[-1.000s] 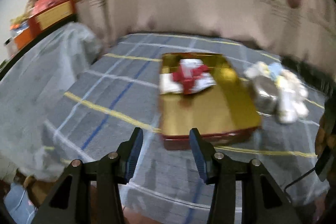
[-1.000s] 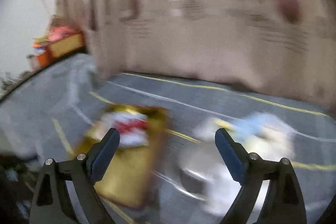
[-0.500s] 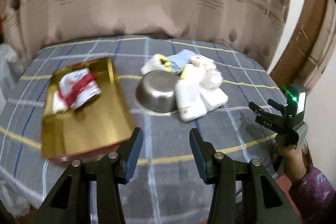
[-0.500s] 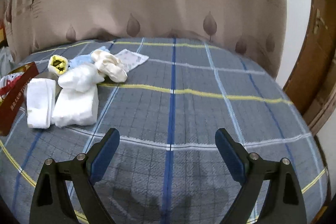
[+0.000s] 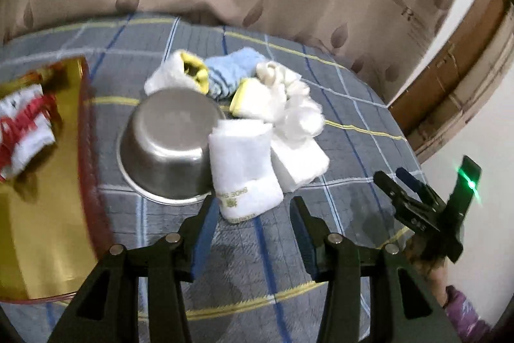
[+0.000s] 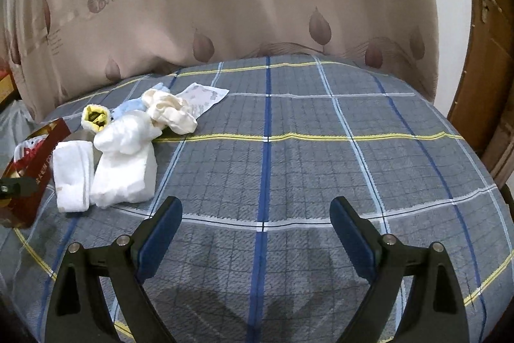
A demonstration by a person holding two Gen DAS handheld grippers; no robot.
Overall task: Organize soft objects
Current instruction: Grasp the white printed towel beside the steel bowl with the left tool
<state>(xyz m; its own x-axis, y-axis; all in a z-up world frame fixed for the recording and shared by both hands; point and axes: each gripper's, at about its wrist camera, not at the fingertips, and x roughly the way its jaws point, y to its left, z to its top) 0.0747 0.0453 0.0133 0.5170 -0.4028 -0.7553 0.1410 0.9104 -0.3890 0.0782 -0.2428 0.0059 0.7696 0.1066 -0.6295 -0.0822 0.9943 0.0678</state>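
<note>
Matt steel bowl [image 5: 167, 147], fluffy cloth towel [image 5: 244, 169], glossy tray [image 5: 48, 214].

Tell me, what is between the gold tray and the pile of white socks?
The upside-down metal bowl sits between the gold tray and the white socks, in the left wrist view.

On the folded white towel [image 5: 245, 169], green lettering near its front hem reads "SHOE SH…", upside down in the left wrist view; a small emblem and a further line under it are too small to read.

The beige curtain [image 6: 257, 5] carries brown print in the right wrist view: two round badges each say "love", and beside a leaf-shaped tree stands a heading that looks like "Romantic Feelings", partly creased, with small lines below including "the wind is". The same heading repeats at the upper right, where only "R" and "eelings" come out clearly.

The red side of the gold box [image 6: 41, 156] bears gold letters, illegible.
</note>
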